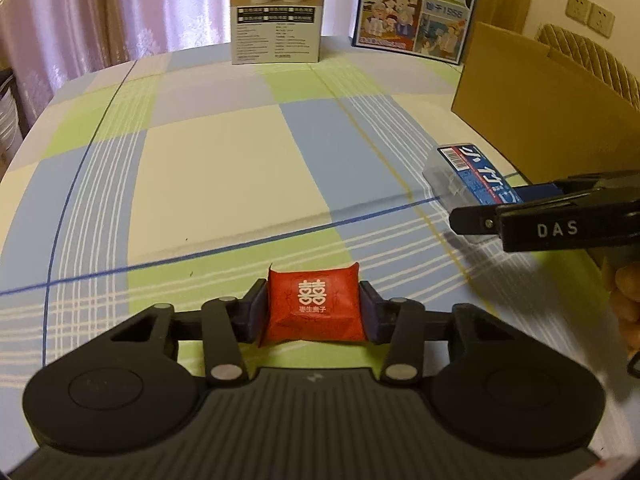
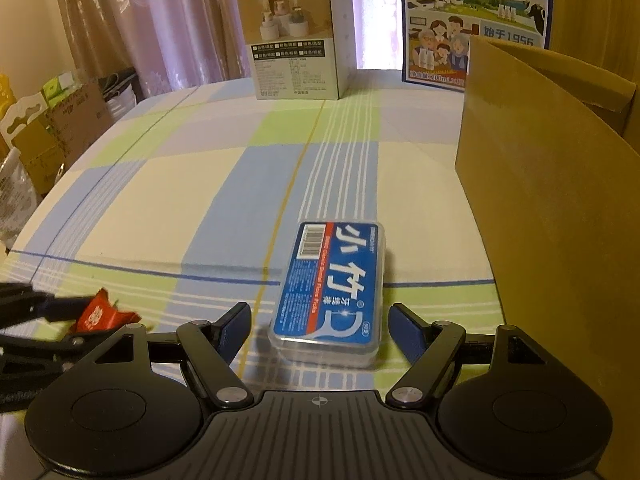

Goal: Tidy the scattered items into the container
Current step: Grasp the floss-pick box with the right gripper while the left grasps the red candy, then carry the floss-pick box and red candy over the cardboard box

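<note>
A red candy packet (image 1: 313,306) with a white double-happiness mark sits between the pads of my left gripper (image 1: 312,300), which is shut on it just over the checked tablecloth. In the right wrist view the same packet (image 2: 100,316) shows at the far left in the left gripper (image 2: 68,320). A clear plastic box of floss picks with a blue label (image 2: 334,280) lies flat on the cloth. My right gripper (image 2: 320,316) stands open around its near end, with a gap on each side. The brown cardboard box (image 2: 540,220) stands open at the right.
A white and tan product box (image 2: 296,40) and a blue milk carton case (image 2: 472,20) stand at the table's far edge before pink curtains. Cartons and bags (image 2: 52,128) are piled beyond the table's left edge. The cardboard box's wall (image 1: 532,92) rises close beside the floss box (image 1: 460,172).
</note>
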Demonstrator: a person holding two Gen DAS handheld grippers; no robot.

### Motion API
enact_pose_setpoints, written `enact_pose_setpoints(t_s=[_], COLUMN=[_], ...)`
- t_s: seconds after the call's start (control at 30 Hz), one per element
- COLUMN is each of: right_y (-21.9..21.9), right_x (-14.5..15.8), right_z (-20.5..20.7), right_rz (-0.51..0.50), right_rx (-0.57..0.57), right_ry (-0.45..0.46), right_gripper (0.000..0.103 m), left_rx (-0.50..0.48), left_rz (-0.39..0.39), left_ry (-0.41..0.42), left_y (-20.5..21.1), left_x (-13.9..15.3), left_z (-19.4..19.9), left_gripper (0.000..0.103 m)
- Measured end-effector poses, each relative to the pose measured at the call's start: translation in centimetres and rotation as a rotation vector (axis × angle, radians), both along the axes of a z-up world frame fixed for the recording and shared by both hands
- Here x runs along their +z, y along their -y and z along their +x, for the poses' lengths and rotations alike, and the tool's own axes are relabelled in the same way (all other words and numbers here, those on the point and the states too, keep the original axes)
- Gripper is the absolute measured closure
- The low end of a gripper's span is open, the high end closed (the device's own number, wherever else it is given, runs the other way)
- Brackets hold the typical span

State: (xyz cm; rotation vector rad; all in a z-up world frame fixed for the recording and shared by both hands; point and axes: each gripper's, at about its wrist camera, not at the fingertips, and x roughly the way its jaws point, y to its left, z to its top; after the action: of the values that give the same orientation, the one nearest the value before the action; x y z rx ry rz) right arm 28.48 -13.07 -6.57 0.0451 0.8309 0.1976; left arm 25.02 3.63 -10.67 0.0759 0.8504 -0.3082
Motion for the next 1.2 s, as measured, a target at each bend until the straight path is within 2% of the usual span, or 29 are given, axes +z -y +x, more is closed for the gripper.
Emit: enact_pose_setpoints(t_s=[0.27, 0.3, 0.33, 0.37, 0.77, 1.2], right_y=[-0.5, -0.5, -0.6, -0.7, -0.8, 0.1], right_x=[-0.8, -0.9, -1.0, -1.1, 1.6, 4.3], right_z=[0.7, 0.8, 0.9, 1.0, -0.5, -6.0], right_rz=[-0.035, -0.038, -0.045, -0.057, -0.021, 0.03], right_rx=[0.0, 0.0, 0.001, 0.003, 0.017, 0.002], right_ry=[0.029, 0.033, 0.035, 0.034, 0.088, 0.093], right_gripper=[0.033, 0.036, 0.046, 0.049, 0.049, 0.049], left_rx=[0.071, 0.082, 0.092, 0.099, 0.133, 0.149], left_rz=[-0.037, -0.042, -0.041, -0.036, -0.026, -0.038], left_ry=[-0.004, -0.007, -0.006, -0.002, 0.016, 0.017], left_y=[0.0, 0.0, 0.1, 0.2, 1.2, 1.8], left_x=[0.3, 0.3, 0.4, 0.4, 1.4, 4.0], left_z=[-2.8, -3.0, -3.3, -3.5, -4.9, -8.4], left_gripper=[0.064, 0.064, 0.064, 0.064, 0.064, 0.064])
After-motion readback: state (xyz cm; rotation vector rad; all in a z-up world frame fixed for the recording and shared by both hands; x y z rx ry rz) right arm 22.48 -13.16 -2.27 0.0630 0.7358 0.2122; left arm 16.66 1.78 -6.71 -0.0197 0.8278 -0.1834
